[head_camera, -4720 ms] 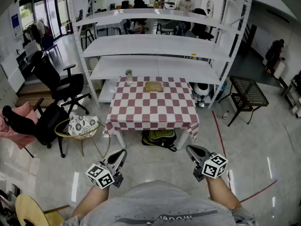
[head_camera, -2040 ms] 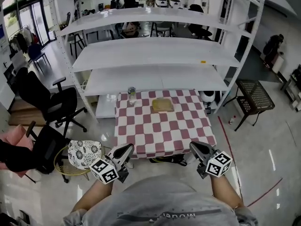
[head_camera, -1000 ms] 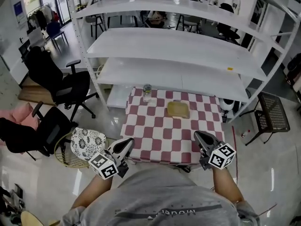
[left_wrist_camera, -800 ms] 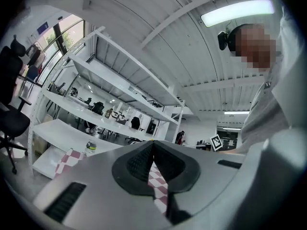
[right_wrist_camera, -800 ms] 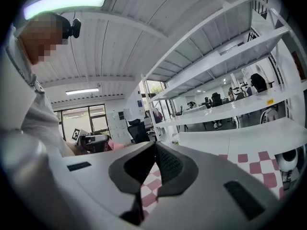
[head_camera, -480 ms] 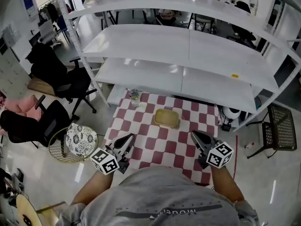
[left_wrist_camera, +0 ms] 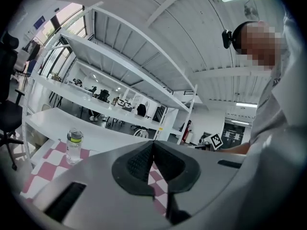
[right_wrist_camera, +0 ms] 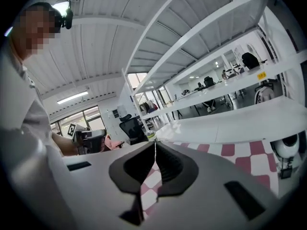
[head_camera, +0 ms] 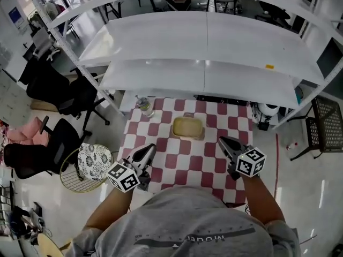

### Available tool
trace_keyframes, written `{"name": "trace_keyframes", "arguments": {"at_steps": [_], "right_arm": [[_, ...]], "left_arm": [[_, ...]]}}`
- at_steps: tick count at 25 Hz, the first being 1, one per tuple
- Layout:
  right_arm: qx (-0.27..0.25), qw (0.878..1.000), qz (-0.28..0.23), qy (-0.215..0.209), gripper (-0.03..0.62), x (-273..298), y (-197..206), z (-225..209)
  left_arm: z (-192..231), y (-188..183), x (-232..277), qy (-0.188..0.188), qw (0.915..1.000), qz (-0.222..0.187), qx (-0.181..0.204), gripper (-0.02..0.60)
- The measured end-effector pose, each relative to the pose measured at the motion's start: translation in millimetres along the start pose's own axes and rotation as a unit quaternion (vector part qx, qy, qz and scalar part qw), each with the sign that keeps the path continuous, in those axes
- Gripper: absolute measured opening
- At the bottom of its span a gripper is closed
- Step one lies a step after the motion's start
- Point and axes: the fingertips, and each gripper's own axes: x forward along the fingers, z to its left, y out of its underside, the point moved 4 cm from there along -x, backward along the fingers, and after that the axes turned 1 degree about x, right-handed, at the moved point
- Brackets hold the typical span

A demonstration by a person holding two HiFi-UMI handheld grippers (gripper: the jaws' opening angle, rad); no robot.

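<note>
I stand over a small table point(head_camera: 161, 125) with a red-and-white checked cloth. A tan shallow tray point(head_camera: 187, 127) lies near its far middle, and a clear plastic bottle point(head_camera: 143, 106) with a yellow-green band point(left_wrist_camera: 74, 145) stands at the far left corner. My left gripper point(head_camera: 148, 153) hovers above the near left part of the table, jaws shut and empty point(left_wrist_camera: 153, 143). My right gripper point(head_camera: 223, 143) hovers above the near right part, also shut on nothing point(right_wrist_camera: 155, 145). Both stay short of the tray.
White metal shelving point(head_camera: 206, 42) with several empty shelves rises right behind the table. Left of the table stand black office chairs point(head_camera: 48, 90) and a round patterned basket chair point(head_camera: 91, 162). A dark side table point(head_camera: 327, 122) and a white round appliance point(head_camera: 266, 110) are at the right.
I have walked up from several steps away; the table has come from the middle distance to directly under both grippers. Both grippers have stayed shut.
</note>
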Motion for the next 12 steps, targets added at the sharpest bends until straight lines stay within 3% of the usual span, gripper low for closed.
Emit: {"name": "trace_keyframes", "arguments": {"at_steps": [7, 12], "right_arm": [[0.089, 0.991, 0.027, 0.099, 0.029, 28.1, 45.8, -27.7], [0.141, 0.981, 0.037, 0.128, 0.031, 45.4, 65.9, -47.1]], "left_arm": [[54.2, 17.1, 21.6, 0.073, 0.9961, 0.049, -0.012, 0.014], [75.2, 30.7, 32.9, 0.099, 0.9925, 0.071, -0.005, 0.014]]}}
